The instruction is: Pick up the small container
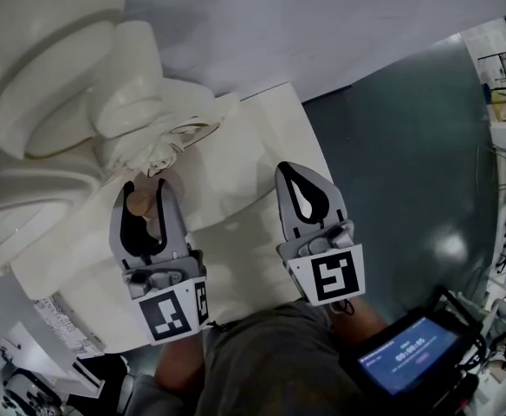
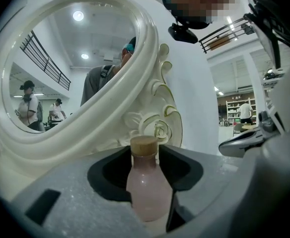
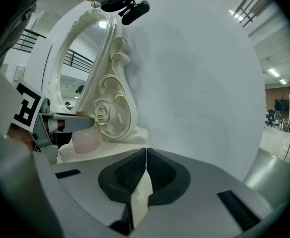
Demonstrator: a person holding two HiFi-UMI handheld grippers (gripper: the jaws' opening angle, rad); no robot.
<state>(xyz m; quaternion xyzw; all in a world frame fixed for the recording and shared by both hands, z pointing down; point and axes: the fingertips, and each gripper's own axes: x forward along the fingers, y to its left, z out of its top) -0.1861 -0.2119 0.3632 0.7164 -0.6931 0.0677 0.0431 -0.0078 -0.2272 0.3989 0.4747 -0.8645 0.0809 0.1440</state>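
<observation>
Left hand-held gripper of mine pinches the small container, a pink bottle with a tan cap, upright on the cream counter just before an ornate white mirror. My right hand-held gripper hovers pressed together, empty, near the counter's right edge, dark floor beyond.

Small bottle, in front of the mirror frame: pale translucent pink body, tan cork-coloured cap.
Mirror frame: cream-white, with carved scrolls and a rose edged in thin gold.
Left gripper and right gripper, in front of the mirror frame: grey shells, black pads.
Marker cubes: black square pattern on white.
Tabletop under the mirror frame: cream-white.
Floor right of the mirror frame: dark teal, glossy.
Wall behind the mirror frame: plain white.
</observation>
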